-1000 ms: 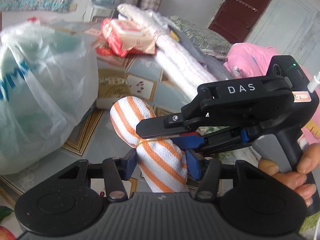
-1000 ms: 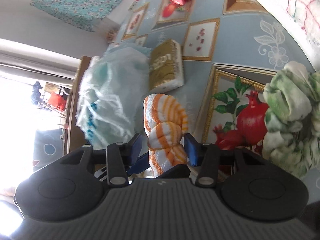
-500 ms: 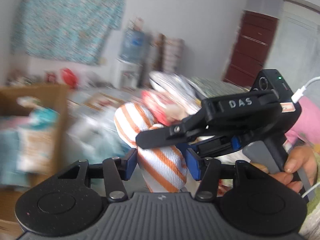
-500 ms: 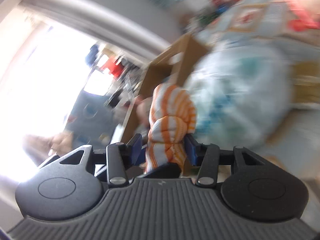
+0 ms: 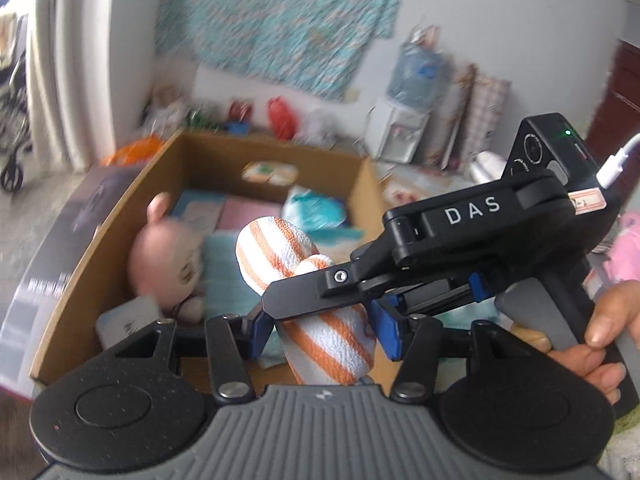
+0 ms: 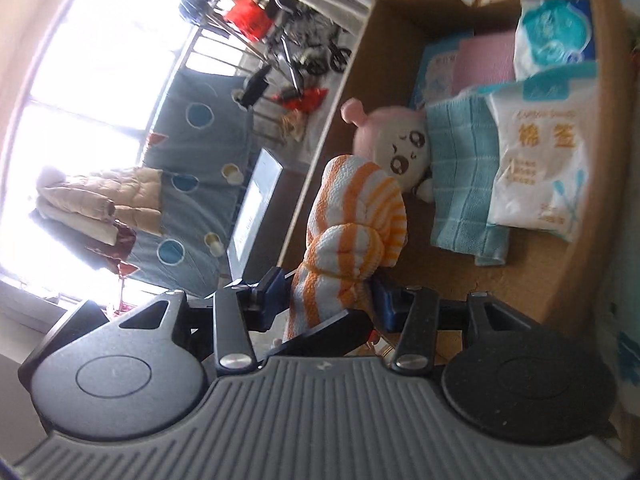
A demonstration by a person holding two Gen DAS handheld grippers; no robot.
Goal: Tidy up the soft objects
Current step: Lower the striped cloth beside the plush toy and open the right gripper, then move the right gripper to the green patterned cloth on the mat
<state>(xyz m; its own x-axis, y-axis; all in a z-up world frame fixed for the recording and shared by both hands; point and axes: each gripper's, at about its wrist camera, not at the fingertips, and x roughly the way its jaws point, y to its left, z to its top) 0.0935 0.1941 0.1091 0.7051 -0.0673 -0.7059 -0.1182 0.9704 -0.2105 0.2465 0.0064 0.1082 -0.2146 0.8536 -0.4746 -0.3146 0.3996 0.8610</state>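
Note:
A rolled orange-and-white striped towel [image 5: 320,332] is clamped from two sides. My left gripper [image 5: 322,334] is shut on its lower part, blue pads pressing in. My right gripper [image 5: 304,308] crosses in from the right and is shut on the same roll, a person's hand [image 5: 600,332] on its handle. In the right wrist view the towel [image 6: 352,220] sticks up from my right gripper [image 6: 328,298]. It hangs over an open cardboard box [image 5: 120,208]. Inside lie a pink plush toy [image 6: 392,140], a teal cloth [image 6: 464,184] and a white cotton-swab pack [image 6: 540,160].
The box [image 6: 600,200] also holds a teal-and-white pack [image 5: 316,212] and flat pink and blue items. A water dispenser [image 5: 416,80] and red bag [image 5: 282,118] stand by the far wall. A blue dotted cover [image 6: 192,152] with a tan jacket [image 6: 100,200] is near the window.
Both grippers, still shut on the striped towel, have swung away from the patterned table and plastic bag, rising to a spot above the open cardboard box.

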